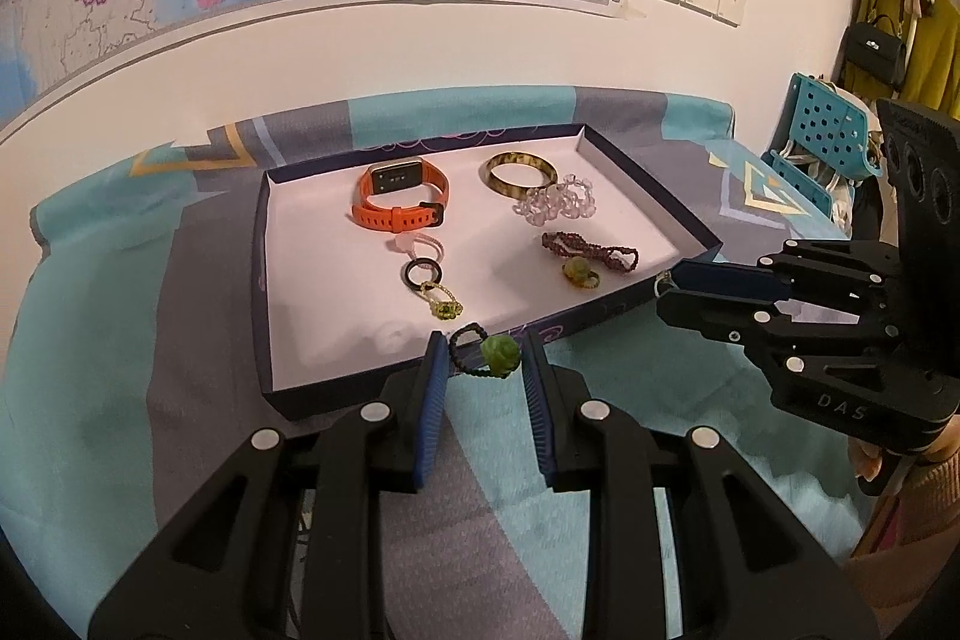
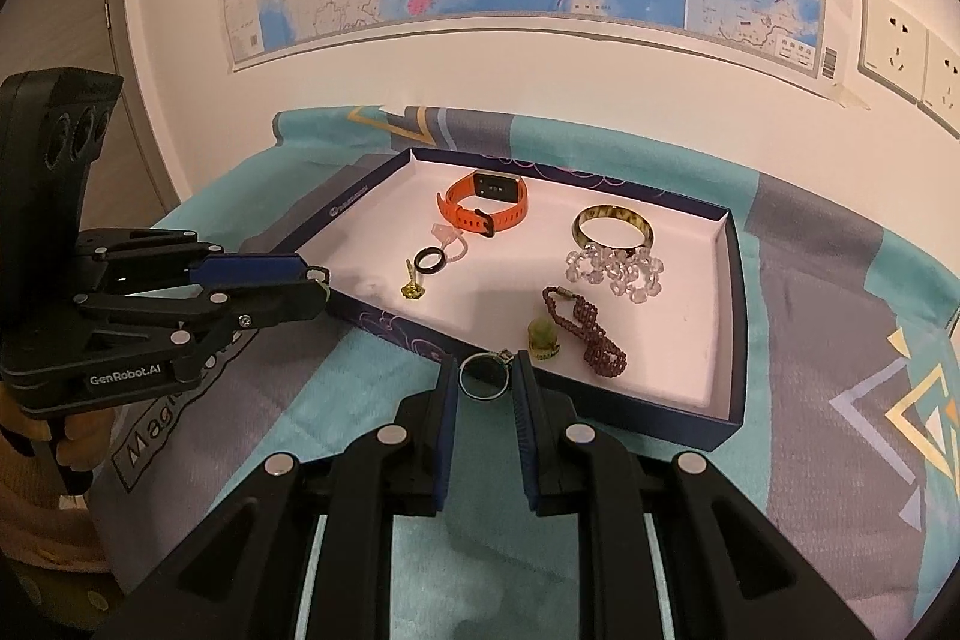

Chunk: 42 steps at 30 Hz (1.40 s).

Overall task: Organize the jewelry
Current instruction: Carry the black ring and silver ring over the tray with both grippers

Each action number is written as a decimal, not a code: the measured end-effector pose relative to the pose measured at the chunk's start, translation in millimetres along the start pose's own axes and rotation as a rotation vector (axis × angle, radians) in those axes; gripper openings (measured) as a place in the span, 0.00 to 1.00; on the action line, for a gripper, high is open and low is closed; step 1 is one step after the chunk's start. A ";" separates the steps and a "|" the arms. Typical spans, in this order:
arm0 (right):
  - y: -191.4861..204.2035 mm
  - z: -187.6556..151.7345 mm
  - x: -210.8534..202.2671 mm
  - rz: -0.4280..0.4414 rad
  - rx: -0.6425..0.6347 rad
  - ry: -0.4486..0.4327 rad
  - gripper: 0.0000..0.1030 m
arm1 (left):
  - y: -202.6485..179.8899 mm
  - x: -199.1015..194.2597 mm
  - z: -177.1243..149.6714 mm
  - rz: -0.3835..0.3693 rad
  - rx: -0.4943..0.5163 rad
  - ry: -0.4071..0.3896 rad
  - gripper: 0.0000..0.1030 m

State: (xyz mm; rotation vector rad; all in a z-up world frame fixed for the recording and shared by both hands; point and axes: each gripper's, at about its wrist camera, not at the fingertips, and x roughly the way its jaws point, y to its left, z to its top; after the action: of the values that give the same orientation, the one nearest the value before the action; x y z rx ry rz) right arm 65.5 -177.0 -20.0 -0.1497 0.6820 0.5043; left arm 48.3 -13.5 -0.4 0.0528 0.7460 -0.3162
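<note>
tray (image 1: 264, 280) holds orange watch (image 1: 399, 196), bangle (image 1: 521, 172), crystal beads (image 1: 555, 202), garnet bracelet (image 1: 591, 253).

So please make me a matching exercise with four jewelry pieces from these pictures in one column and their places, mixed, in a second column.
Things:
1. orange rubber-strap watch
2. clear crystal bead bracelet
3. black bead ring with green stone
4. thin silver metal ring

Places:
A. between the fingers of the left gripper
B. between the fingers of the right gripper
C. in the dark blue cardboard tray, far left part
D. in the tray, touching the amber bangle

Pairs: 1-C, 2-D, 3-A, 4-B
</note>
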 end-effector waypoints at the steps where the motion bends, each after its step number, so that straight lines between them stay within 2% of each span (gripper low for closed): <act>1: -0.1 0.5 -0.3 0.002 0.001 -0.001 0.16 | 0.2 0.1 0.8 0.000 0.000 -0.001 0.25; 42: -14.6 26.3 11.9 0.010 0.015 -0.024 0.16 | 4.3 13.7 23.3 0.020 0.000 -0.025 0.25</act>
State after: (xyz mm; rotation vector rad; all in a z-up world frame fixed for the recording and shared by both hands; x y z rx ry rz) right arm 95.5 -177.3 -7.8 -0.1262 0.6631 0.5100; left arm 74.4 -16.7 7.3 0.0566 0.7202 -0.2974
